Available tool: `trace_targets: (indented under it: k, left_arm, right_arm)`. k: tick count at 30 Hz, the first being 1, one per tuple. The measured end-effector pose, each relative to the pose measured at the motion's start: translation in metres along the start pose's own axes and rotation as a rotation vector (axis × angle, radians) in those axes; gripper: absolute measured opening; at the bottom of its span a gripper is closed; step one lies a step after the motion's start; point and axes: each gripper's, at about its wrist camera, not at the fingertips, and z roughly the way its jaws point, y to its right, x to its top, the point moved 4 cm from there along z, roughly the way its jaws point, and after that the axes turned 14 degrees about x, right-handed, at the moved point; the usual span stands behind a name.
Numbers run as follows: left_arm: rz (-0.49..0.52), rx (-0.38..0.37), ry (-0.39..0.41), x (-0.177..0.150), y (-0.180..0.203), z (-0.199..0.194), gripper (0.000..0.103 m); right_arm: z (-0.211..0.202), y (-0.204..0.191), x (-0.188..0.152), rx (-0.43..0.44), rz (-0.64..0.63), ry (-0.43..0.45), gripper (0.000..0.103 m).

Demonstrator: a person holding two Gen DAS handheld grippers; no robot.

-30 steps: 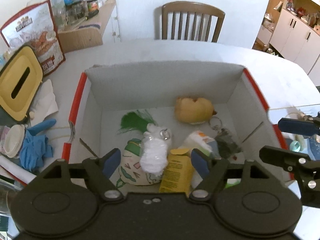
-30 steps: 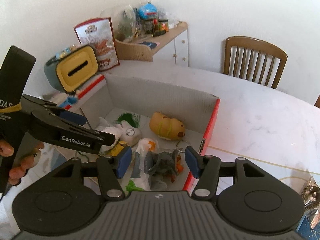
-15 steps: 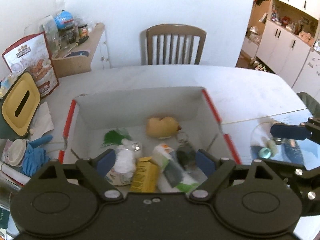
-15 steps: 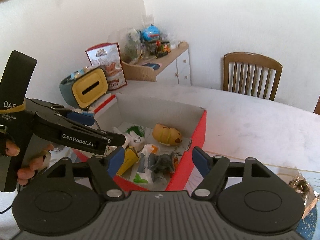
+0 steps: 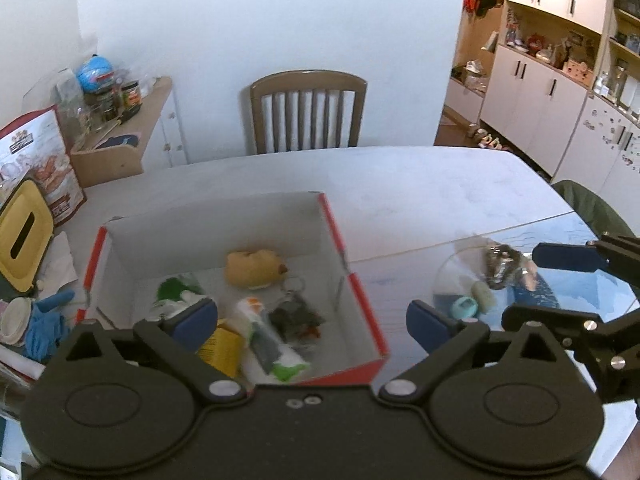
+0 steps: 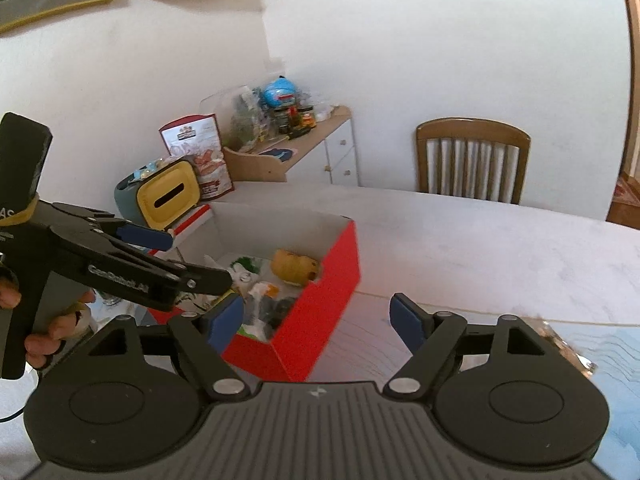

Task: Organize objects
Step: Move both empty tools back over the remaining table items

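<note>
A red box (image 5: 362,308) with a white inside stands open on the white desk (image 5: 420,196). In it lie a tan plush toy (image 5: 254,266) near the far wall, a green-and-white soft toy (image 5: 176,294) at the left, a yellow carton (image 5: 222,350), a white tube with green print (image 5: 272,346), and a dark grey toy on a key ring (image 5: 296,314) toward the right side.

The left gripper (image 5: 312,322) hangs above the near edge of the box with its jaws spread wide and nothing between them. The right gripper (image 6: 318,318) is also spread apart and empty, held over the desk just beside the box's red outer wall.

To the right of the box, on a blue patterned mat (image 5: 568,276), a clear dish (image 5: 452,276) holds a teal trinket (image 5: 464,307), a pale one, and a crumpled silvery piece (image 5: 500,264). Left of the box sit a yellow-lidded bin (image 5: 24,236) and blue gloves (image 5: 44,324).
</note>
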Motion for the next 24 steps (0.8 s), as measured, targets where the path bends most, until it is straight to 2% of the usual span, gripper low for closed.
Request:
trace_targets:
  k: [14,24]
  left_arm:
    - [0.045,-0.041,0.063,-0.005,0.069,-0.015,0.102]
    - [0.076,-0.085,0.033,-0.016,0.131,0.008,0.102]
  right_arm:
    - [-0.065,0.066,-0.041,-0.085,0.1,0.029,0.085]
    - [-0.086,0.122,-0.07,-0.195,0.162,0.011,0.085]
